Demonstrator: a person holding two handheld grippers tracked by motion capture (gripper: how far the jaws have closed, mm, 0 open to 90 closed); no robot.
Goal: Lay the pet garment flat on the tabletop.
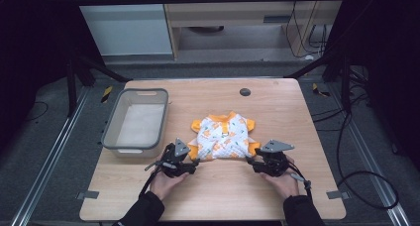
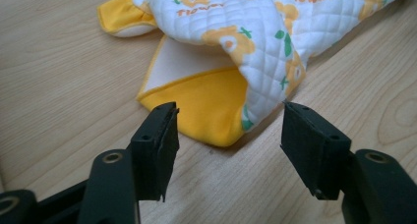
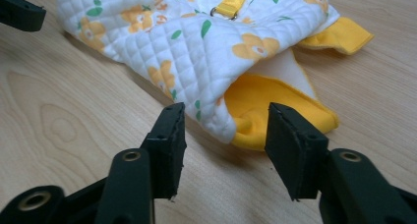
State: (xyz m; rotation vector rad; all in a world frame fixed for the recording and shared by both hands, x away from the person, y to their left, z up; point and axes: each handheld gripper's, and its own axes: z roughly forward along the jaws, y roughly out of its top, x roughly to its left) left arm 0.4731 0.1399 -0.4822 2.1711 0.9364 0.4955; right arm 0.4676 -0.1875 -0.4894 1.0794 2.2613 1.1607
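**Baby garment about to be pinched at both near corners**

The baby garment [image 1: 225,137], quilted white with orange flowers and yellow trim, lay partly folded near the middle of the worktop [image 1: 277,102], right of the grey basin [image 1: 134,121] by the left edge. The left claw [image 1: 192,165] hovered at its near-left yellow cuff [image 2: 209,111], jaws spread with the cuff's tip between them, unpressed. The right claw [image 1: 253,165] stood spread around the near-right yellow cuff [image 3: 255,111], not clamping it.

Likely trouble: each claw might catch only the thin yellow cuff rather than the quilted layer, so the fold would slip apart on lifting. A jaw tip could also scrape the worktop and push the cloth away.
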